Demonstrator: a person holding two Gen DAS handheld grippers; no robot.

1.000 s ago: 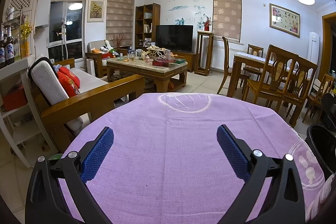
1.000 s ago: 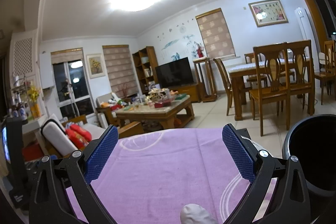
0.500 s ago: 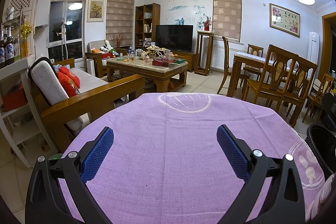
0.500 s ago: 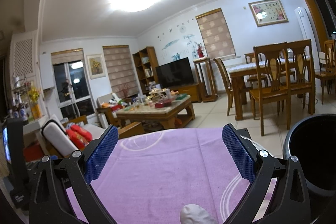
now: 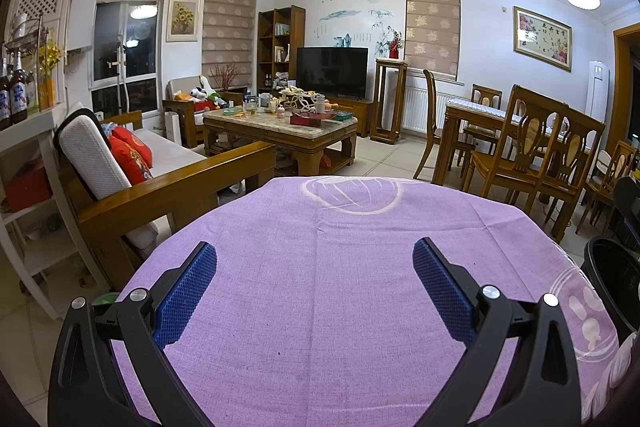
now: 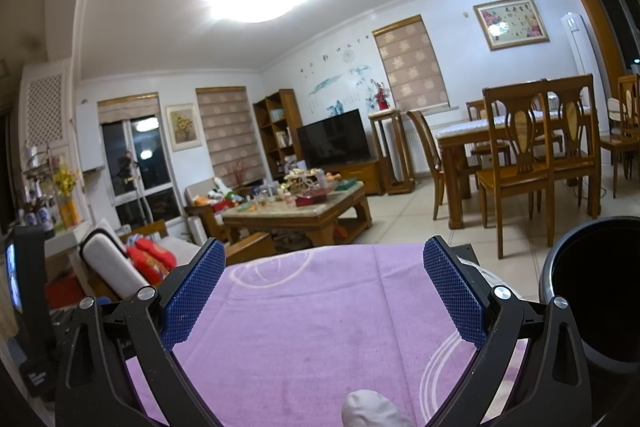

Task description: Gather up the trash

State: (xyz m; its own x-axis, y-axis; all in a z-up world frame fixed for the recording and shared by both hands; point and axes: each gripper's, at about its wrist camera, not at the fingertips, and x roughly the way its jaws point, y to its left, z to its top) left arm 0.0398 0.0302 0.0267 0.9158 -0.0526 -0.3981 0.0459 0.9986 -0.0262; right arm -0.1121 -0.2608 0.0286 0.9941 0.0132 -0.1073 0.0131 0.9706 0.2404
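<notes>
My left gripper point(image 5: 316, 283) is open and empty above a table with a purple cloth point(image 5: 320, 267). My right gripper point(image 6: 322, 287) is open and empty above the same purple cloth point(image 6: 312, 307). A crumpled white piece of trash point(image 6: 370, 409) lies on the cloth at the bottom edge of the right wrist view, below and between the right fingers. A black bin point(image 6: 600, 291) stands just right of the table; its rim also shows at the right edge of the left wrist view point(image 5: 612, 275). No trash shows between the left fingers.
A wooden sofa point(image 5: 168, 183) with red cushions stands left of the table. A cluttered coffee table point(image 5: 280, 125) and TV point(image 5: 332, 71) are beyond. A dining table with wooden chairs point(image 5: 532, 147) is at the right. A white shelf point(image 5: 28, 187) is far left.
</notes>
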